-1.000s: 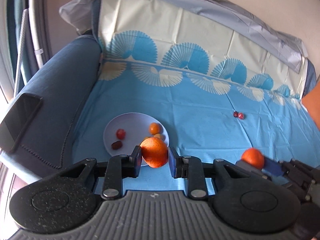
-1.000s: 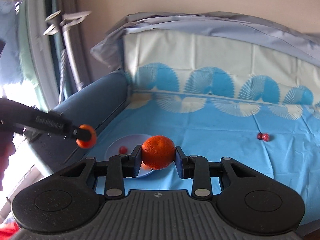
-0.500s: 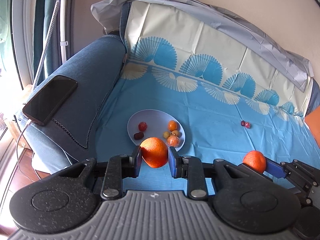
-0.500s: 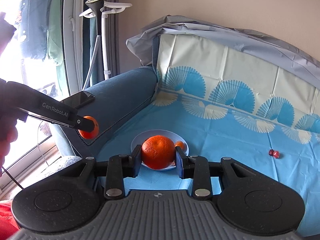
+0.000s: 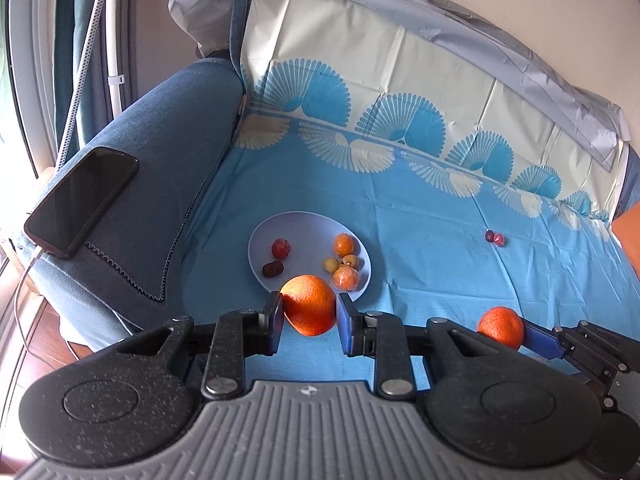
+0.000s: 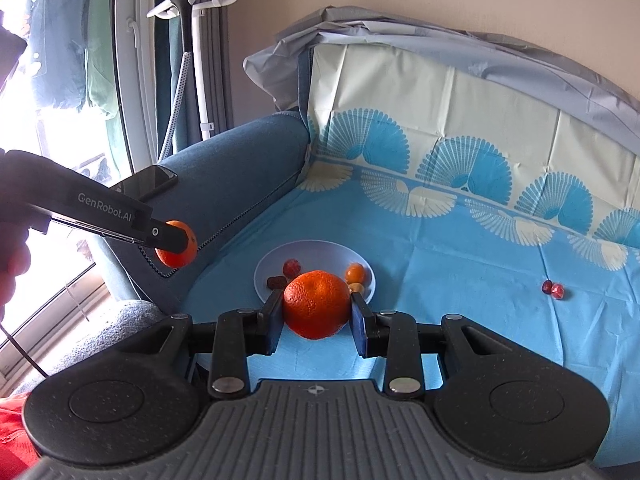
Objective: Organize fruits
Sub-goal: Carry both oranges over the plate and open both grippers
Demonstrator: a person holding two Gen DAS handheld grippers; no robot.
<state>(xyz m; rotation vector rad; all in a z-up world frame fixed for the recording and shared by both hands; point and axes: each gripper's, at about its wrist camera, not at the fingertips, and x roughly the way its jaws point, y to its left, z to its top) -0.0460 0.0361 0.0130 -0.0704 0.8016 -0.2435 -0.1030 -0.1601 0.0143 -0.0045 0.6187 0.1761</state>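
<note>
My left gripper (image 5: pixel 308 312) is shut on an orange (image 5: pixel 309 309), held above the near rim of a pale blue plate (image 5: pixel 304 222). My right gripper (image 6: pixel 316 312) is shut on a second orange (image 6: pixel 316 303), also in front of the plate (image 6: pixel 316 249). The plate holds several small fruits: a red one (image 5: pixel 281 248), a dark one (image 5: pixel 273 268), small oranges (image 5: pixel 344 244). Each gripper shows in the other's view: the right one with its orange (image 5: pixel 501 326) at lower right, the left one with its orange (image 6: pixel 178 243) at left. Two red cherries (image 5: pixel 495 237) lie apart on the blue cloth.
A blue patterned cloth (image 5: pixel 420 240) covers the sofa seat and back. A black phone (image 5: pixel 80 206) lies on the blue armrest (image 5: pixel 160 152) at left, with a cable hanging down. A garment steamer stand (image 6: pixel 192 40) and a window are beyond the armrest.
Both grippers have pulled back and up from the plate with their oranges still held. More of the armrest, phone and window side has come into view.
</note>
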